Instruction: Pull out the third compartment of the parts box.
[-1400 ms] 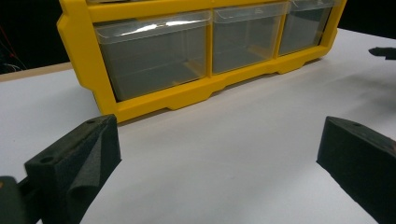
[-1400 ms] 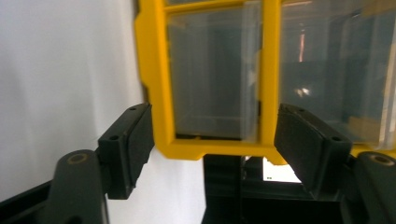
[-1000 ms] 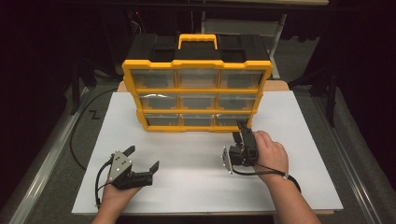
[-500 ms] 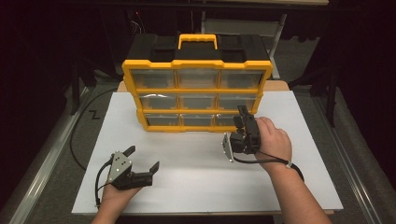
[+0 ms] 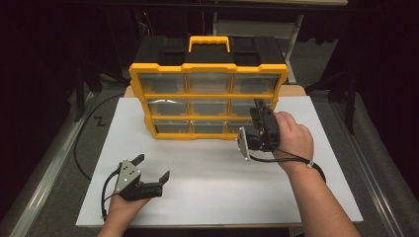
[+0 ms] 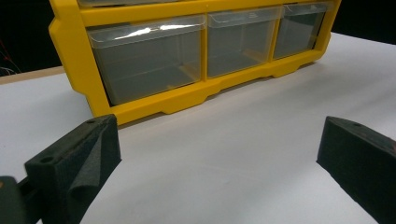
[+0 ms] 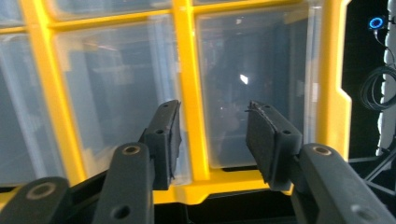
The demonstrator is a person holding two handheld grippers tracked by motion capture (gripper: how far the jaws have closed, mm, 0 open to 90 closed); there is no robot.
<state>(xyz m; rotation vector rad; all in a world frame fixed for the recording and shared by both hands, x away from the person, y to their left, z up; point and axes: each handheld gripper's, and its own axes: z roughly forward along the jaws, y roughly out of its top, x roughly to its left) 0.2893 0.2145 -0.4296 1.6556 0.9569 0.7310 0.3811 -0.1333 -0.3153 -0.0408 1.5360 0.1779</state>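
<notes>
A yellow organizer with clear plastic drawers stands upright at the back of the white board. My right gripper is held up against its right column of drawers, turned on its side. In the right gripper view its jaws straddle a yellow bar between two drawers; they have just been closing, are still apart, and nothing is between them. My left gripper rests on the board at the front left, open wide and empty, and faces the bottom row of drawers.
A black cable loops over the grey floor strip left of the board. The organizer's yellow handle sticks up at the back. Bare white board lies between the two grippers and in front of the organizer.
My right gripper has lifted off the board and moved up to the organizer's right drawers. The left gripper has stayed where it was.
</notes>
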